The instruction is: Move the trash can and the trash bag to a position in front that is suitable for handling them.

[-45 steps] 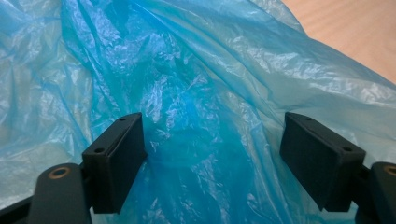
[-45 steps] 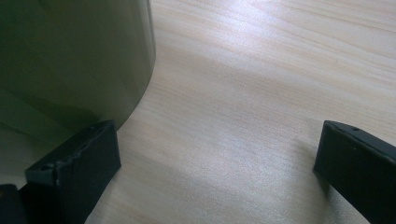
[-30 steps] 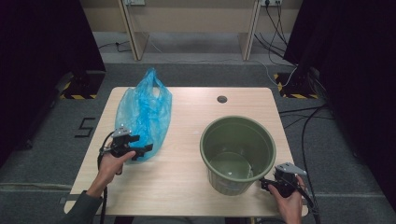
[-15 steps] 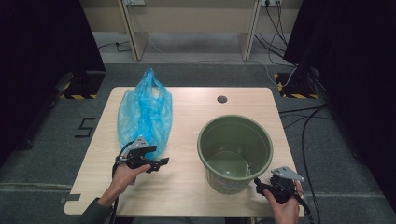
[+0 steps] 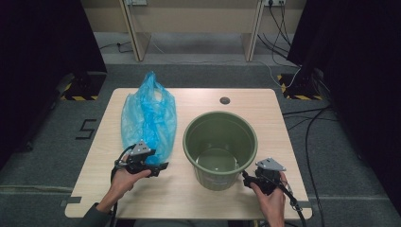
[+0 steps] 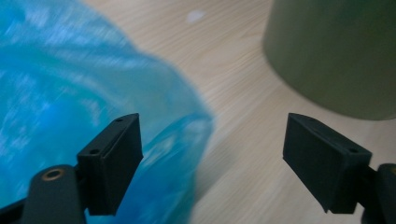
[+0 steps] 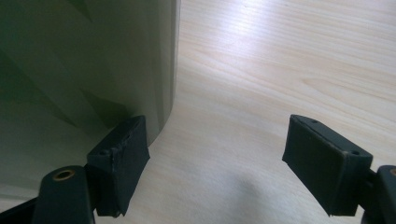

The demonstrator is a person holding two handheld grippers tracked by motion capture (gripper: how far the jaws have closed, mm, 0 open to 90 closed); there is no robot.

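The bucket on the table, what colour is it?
The bucket is dark olive green, clearest in the high view.

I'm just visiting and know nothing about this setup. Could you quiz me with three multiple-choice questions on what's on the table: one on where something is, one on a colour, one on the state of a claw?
1. Where does the blue plastic bag lie relative to the bucket?
A. Inside it
B. On the table to its left in the high view
C. Under it

2. What colour is the bucket?
A. Red
B. White
C. Olive green

3. How does the left claw stand?
A. Open, jaws wide apart
B. Shut on the bag
C. Shut on the bucket rim

Answers:
1. B: the bag rests on the wooden table beside the bucket.
2. C: its wall and inside are dull green.
3. A: the left gripper view shows a wide gap between its jaws, one jaw in front of the bag's edge.
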